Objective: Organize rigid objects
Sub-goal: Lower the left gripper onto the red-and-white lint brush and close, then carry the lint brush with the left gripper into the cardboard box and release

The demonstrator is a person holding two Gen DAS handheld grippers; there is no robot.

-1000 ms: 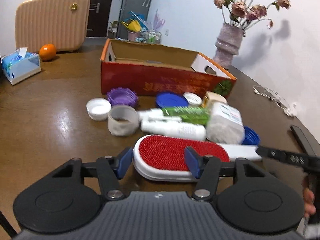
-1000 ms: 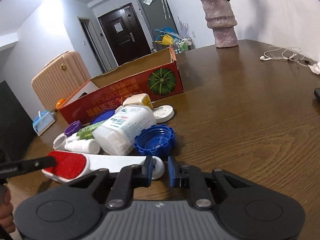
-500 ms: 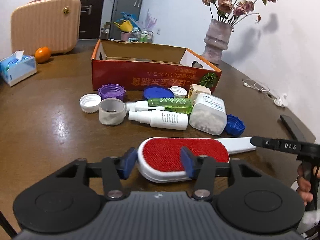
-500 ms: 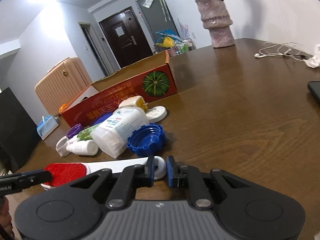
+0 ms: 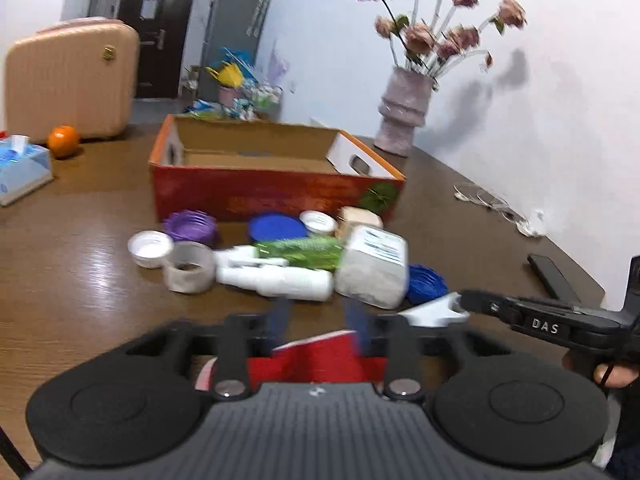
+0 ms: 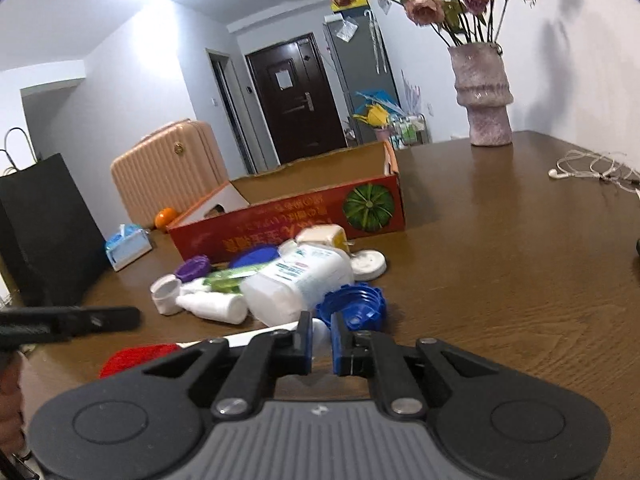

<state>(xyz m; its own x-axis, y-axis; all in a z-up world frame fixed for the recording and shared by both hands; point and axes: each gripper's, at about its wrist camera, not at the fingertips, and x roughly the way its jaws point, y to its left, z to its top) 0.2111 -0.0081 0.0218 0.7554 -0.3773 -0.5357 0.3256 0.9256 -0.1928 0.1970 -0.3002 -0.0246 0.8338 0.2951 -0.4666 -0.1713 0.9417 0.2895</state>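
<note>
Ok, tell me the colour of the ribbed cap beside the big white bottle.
Blue; the ribbed cap shows best in the right wrist view.

Worktop showing: one box [image 5: 276, 196], one brush [image 5: 320, 354], three bottles [image 5: 372, 268], five caps [image 5: 150, 248], one orange [image 5: 63, 141], one vase [image 5: 406, 114].

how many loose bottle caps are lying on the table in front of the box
5: white cap far left, purple cap behind it, flat blue lid and small white cap by the box, blue ridged cap on the right. Others may be hidden.
</note>
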